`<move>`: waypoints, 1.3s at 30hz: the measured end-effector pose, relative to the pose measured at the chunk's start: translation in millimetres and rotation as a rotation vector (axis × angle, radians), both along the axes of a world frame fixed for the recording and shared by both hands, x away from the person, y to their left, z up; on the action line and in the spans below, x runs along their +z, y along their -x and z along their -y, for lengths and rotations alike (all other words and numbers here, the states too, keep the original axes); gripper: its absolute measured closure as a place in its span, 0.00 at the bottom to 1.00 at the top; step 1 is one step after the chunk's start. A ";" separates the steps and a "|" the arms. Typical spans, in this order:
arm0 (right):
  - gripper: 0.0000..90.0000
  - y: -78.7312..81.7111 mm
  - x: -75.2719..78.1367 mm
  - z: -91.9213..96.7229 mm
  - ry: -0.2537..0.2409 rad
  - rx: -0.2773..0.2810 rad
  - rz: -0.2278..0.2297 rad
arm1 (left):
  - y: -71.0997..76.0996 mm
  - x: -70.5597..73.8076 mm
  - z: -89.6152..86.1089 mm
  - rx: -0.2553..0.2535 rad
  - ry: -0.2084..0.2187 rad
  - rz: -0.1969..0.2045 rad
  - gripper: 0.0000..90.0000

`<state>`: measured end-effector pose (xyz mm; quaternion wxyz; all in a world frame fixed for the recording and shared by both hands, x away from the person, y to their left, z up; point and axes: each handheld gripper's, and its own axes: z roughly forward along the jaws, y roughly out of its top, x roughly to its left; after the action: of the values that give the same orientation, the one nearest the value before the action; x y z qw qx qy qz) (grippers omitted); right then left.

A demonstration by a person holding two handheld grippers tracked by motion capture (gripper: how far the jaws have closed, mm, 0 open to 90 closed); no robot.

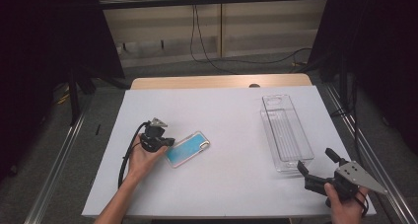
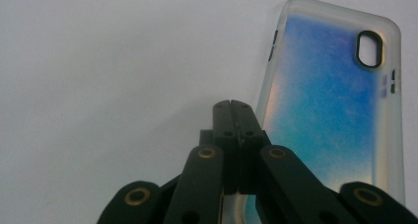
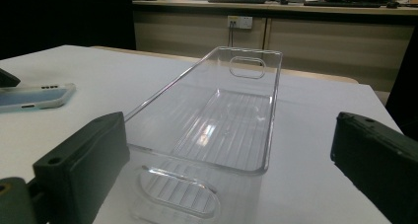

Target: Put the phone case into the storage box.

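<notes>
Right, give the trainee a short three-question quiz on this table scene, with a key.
1. True or false: the left gripper has its jaws spread wide apart.
2. Which thing lies right beside the left gripper? A) the phone case B) the clear tray C) a mug
3. Fill in: the right gripper points at the near end of the ____, with its jaws open and nothing between them.

Key: 1 false, the jaws are shut together; 2 A; 3 clear tray.
</notes>
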<state>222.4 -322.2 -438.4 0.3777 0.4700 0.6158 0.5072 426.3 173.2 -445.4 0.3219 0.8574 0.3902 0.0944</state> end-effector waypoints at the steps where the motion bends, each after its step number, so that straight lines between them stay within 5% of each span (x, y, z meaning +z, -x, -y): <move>1: 0.01 0.1 0.0 0.0 0.001 0.001 0.000 | 0.2 0.0 0.2 0.000 0.001 -0.001 1.00; 14: 0.01 0.6 0.5 0.9 0.000 0.000 0.003 | 3.5 2.6 0.7 -0.017 0.001 0.004 1.00; 25: 0.01 0.9 0.8 1.1 0.000 -0.001 0.006 | 2.2 7.5 -12.8 0.025 0.085 0.059 0.97; 31: 0.01 1.0 0.9 1.0 0.000 -0.003 0.007 | 4.4 14.9 -19.3 0.046 0.134 0.109 0.91; 39: 0.01 1.5 1.5 1.8 -0.003 -0.002 0.013 | 8.4 20.0 -23.5 0.056 0.174 0.133 0.69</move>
<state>220.9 -324.0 -436.8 0.3816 0.4679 0.6122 0.5105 418.0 196.7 -425.4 0.4174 0.8068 0.3987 0.1258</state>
